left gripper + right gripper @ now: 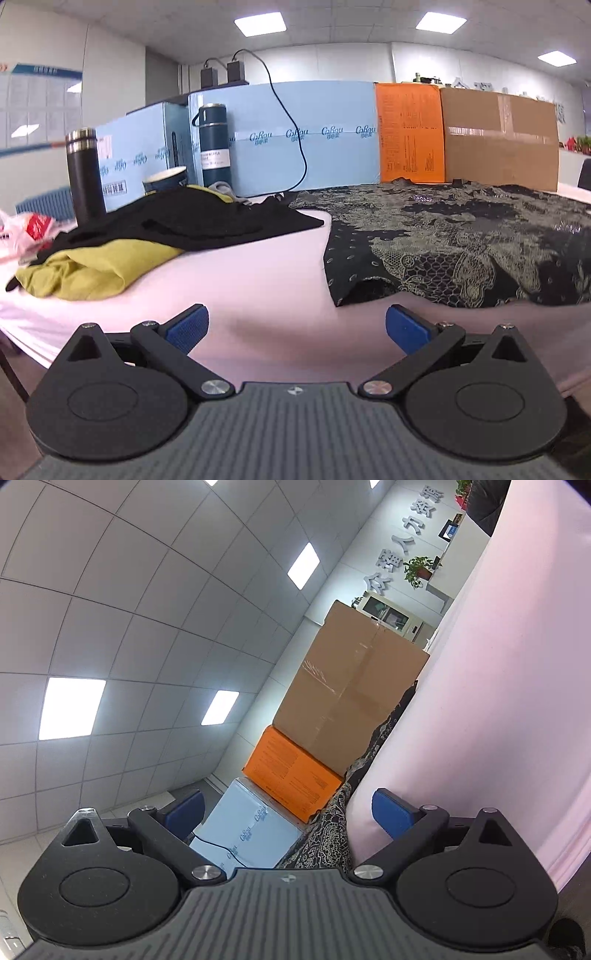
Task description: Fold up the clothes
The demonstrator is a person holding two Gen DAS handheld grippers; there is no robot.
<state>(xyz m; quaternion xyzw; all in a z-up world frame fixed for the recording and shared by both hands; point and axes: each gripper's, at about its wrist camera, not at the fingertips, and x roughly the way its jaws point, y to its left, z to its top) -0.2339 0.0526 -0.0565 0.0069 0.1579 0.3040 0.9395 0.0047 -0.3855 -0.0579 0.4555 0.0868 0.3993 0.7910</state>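
Both tools are spread wide and hold nothing. The left tool [295,325] hovers over the pink table [240,295], near the patterned garment [461,243] lying flat; the right tool [288,812] is rolled sideways beside its edge.

Both views are bright and evenly lit by square ceiling light panels [260,21], which burn out to pure white; the tablecloth [258,280] takes a pinkish cast; soft shadows lie under the yellow-green garment [96,271] and the patterned cloth [461,243]; glare streaks the tape on the cardboard box [498,133]; the left edge smears with motion blur; fisheye bending curves walls and ceiling tiles, with dark corners at the rim
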